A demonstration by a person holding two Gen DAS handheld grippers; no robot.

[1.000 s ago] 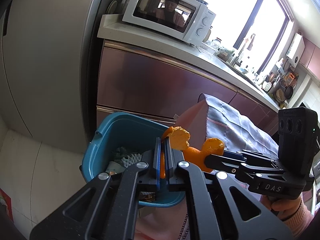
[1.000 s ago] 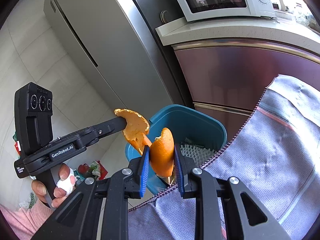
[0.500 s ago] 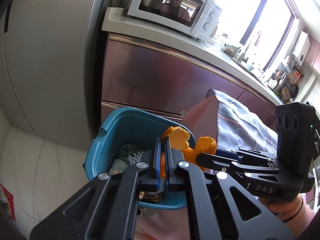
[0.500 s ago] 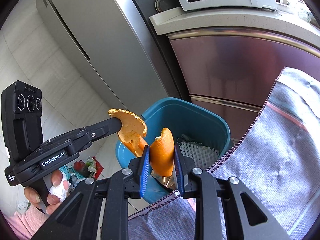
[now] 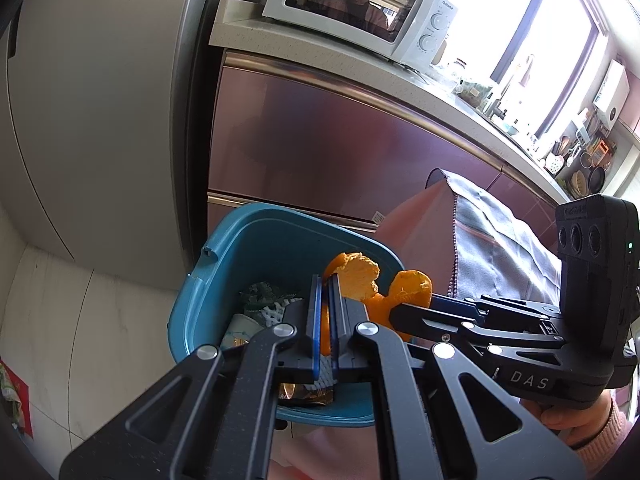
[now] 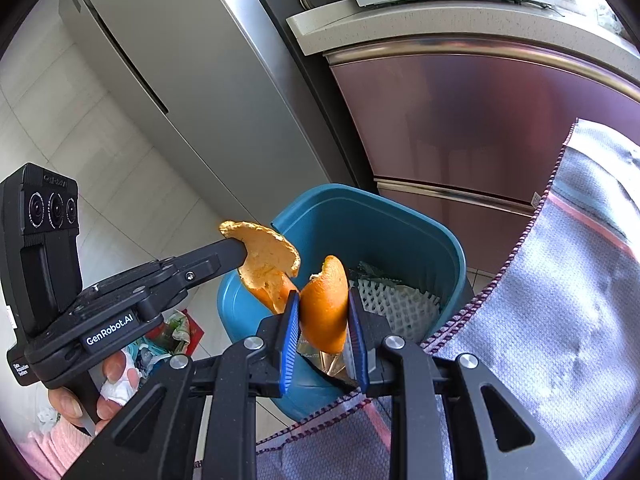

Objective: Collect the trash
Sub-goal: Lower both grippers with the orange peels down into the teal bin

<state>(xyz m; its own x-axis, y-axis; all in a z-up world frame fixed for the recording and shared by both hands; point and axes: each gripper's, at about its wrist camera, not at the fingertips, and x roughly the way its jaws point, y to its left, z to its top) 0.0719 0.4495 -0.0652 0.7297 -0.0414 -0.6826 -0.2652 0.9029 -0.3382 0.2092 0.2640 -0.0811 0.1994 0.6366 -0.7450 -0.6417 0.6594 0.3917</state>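
A teal trash bin (image 5: 248, 240) (image 6: 400, 236) stands on the floor beside the table edge, with white foam netting (image 6: 400, 300) and wrappers inside. My left gripper (image 5: 326, 312) is shut on an orange peel (image 5: 358, 274) and holds it above the bin's rim. In the right wrist view that peel (image 6: 266, 254) hangs from the left gripper. My right gripper (image 6: 324, 316) is shut on a second orange peel (image 6: 326, 304), also above the bin; the left wrist view shows this peel (image 5: 414, 286) close beside the first.
A grey cloth with a pink stripe (image 6: 560, 320) covers the table next to the bin. A steel fridge (image 6: 200, 80) and mauve cabinets (image 5: 340, 148) with a microwave (image 5: 352, 8) on top stand behind. Red packaging (image 6: 176, 332) lies on the floor.
Both grippers have moved forward and down with their peels, closer over the bin's opening. The grips have not changed.
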